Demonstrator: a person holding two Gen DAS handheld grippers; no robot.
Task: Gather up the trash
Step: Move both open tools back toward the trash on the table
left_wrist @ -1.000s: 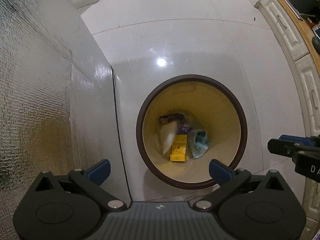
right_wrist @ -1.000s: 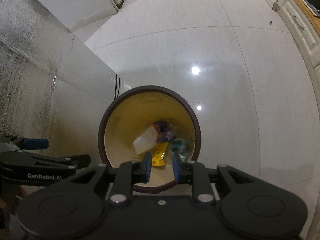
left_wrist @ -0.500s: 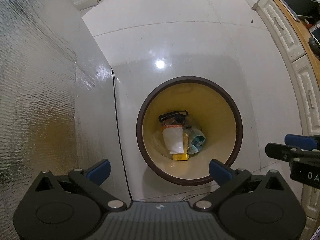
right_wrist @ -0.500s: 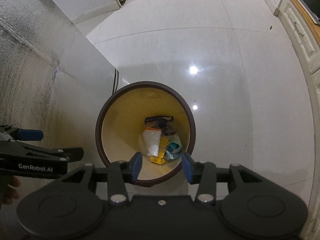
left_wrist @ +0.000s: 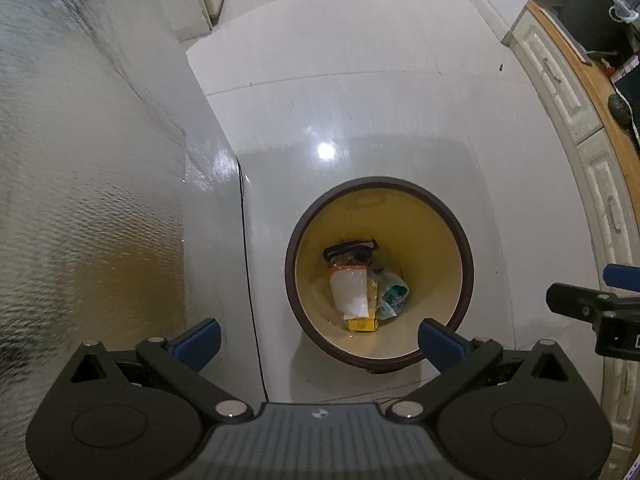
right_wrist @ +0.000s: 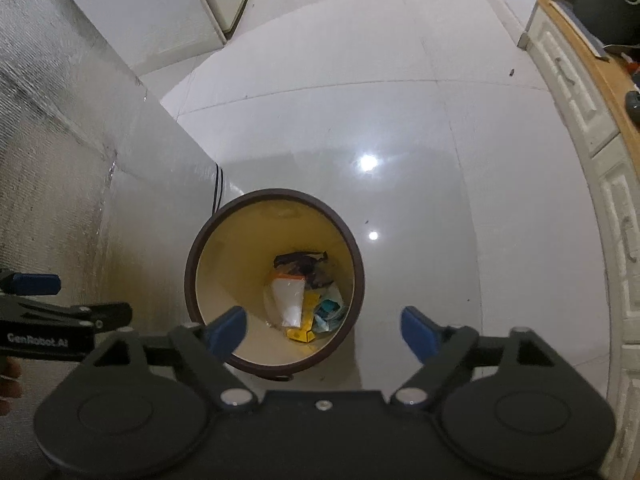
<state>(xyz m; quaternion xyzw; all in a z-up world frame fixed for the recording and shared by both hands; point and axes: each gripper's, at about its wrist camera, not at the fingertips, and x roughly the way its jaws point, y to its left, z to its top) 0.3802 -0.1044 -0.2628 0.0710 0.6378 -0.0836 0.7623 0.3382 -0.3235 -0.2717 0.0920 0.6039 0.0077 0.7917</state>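
Note:
A round bin [left_wrist: 298, 240] [right_wrist: 191, 264] with a dark brown rim and yellow inside stands on the white floor below both grippers. At its bottom lie a white pouch with an orange strip [left_wrist: 350, 290] [right_wrist: 289, 298], a yellow box [left_wrist: 362, 324] [right_wrist: 302, 330], a teal wrapper [left_wrist: 394, 296] [right_wrist: 328, 312] and a black wrapper [left_wrist: 350, 248] [right_wrist: 300, 258]. My left gripper [left_wrist: 319, 339] is open and empty, high above the bin. My right gripper [right_wrist: 323, 327] also hangs above the bin; its jaws are opening, with nothing between them.
A silver textured panel [left_wrist: 80, 200] [right_wrist: 52, 160] rises on the left, with a black cable [left_wrist: 246, 248] running down beside it. White cabinet fronts [left_wrist: 600, 184] [right_wrist: 616, 208] under a wooden counter line the right side. A white appliance [right_wrist: 208, 4] stands far back.
The right gripper's jaws have spread from nearly shut to wide. The white pouch has dropped and settled flat at the bin's bottom. Both grippers have risen, so the bin looks smaller.

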